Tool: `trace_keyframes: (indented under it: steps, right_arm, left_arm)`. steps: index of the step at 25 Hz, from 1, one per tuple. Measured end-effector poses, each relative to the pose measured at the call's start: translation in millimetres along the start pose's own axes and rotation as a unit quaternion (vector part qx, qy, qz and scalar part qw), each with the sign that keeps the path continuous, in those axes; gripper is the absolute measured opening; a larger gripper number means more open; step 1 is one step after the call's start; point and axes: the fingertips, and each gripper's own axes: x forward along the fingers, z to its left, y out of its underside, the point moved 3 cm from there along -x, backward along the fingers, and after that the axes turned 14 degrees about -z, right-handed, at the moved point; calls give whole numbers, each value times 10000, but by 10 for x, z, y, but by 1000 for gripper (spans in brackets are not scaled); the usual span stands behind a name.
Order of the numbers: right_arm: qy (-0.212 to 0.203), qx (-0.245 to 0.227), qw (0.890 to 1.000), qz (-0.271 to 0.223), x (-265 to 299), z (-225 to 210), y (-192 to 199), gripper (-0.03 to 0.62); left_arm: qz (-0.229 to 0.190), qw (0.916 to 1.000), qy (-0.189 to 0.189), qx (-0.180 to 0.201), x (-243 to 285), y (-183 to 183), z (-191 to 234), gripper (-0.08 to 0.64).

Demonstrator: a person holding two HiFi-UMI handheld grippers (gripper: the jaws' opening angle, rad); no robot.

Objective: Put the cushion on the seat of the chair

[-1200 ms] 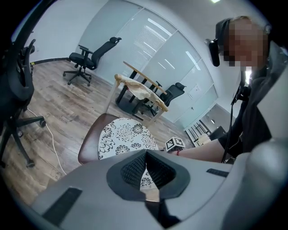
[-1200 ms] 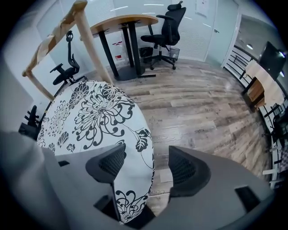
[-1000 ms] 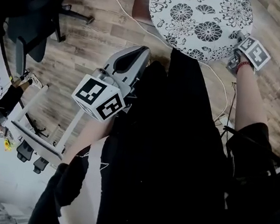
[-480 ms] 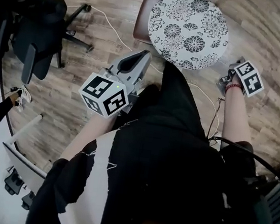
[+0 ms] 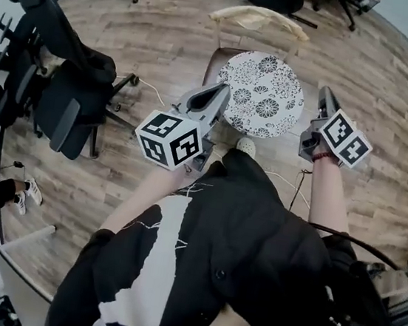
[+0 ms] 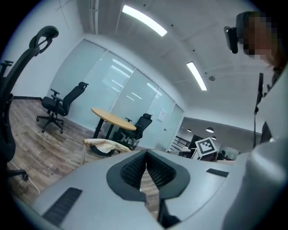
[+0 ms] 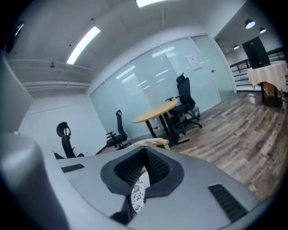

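Head view gives the whole picture: the round black-and-white floral cushion (image 5: 261, 93) lies flat on the seat of the chair (image 5: 216, 57), ahead of and below both tools, roughly between them. A cream cloth (image 5: 258, 20) is draped over the chair's back, beyond the cushion.

Left tool (image 5: 219, 92) – pads together in the left gripper view (image 6: 146, 152), nothing in them; only wood floor (image 6: 148, 191) shows through the gap behind the tips. That view also catches the right tool's marker cube (image 6: 205, 147) off to its right.

Right tool (image 5: 323, 96) – jaws have just been closing and now meet (image 7: 145, 150), empty. Right gripper view shows a sliver of cushion pattern (image 7: 138, 191) under the pads, plus a round table (image 7: 157, 110) further ahead.
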Motion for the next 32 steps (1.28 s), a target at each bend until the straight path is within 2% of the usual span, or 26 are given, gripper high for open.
trace_keyframes:
  steps: [4,7,11,18,23,28,32]
  right_arm:
    - [-635,-546,9947,-599,-570,640,-488,17]
    - [-857,-760,9891,-927,-861,861,-539,17]
    - [-862,-868,9870,-1038,-1119,922,-476,15]
    - [-804,-949,9861,-1100,-1398,921,-675,15]
    - [-888,-1213,9819,-1150,-1389,1048,-743,17]
    - [-927,-1215,9815,-1156,-1511,1163,-762,17]
    - [-1050,-1229,9805,-1121,-1587,1256,-756,15]
  left_arm:
    - [-334,9991,197,173,-334,-389,-254,15]
    - [-597,9973,305,300,-531,-473,-281,15]
    - [-738,9963,357,239,-687,-435,-365,15]
    - [-737,9947,626,350,-713,-537,-730,15]
    - [-893,9939,602,230,-789,-684,-721,15]
    - [-858,9939,635,261,-947,-678,-799,15]
    - [-880,9948,468,230,-1080,-678,-790,15]
